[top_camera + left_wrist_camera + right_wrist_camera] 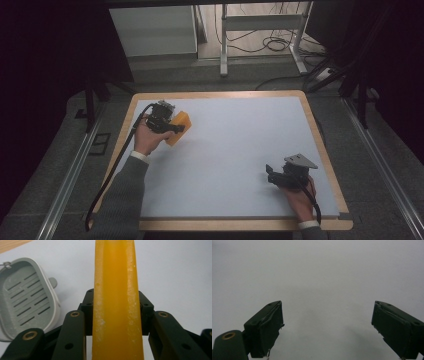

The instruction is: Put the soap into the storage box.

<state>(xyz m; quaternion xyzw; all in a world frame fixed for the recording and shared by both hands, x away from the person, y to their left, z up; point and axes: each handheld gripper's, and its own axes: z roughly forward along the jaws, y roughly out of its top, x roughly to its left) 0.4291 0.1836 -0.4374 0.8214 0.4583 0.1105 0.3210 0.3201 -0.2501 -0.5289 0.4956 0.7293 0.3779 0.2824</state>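
Left gripper [172,125] held in the left hand [147,140] at the far left, forearm in a grey sleeve reaching in from the bottom edge, jaws clamped tight on what sits between them. Right gripper [272,175] in the right hand [299,200] near the front right, jaws spread wide apart with nothing between, pointing left.

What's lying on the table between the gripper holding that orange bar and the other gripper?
Nothing: in the high view, the pale mat is bare between the left gripper, clamped on the orange bar, and the right gripper.
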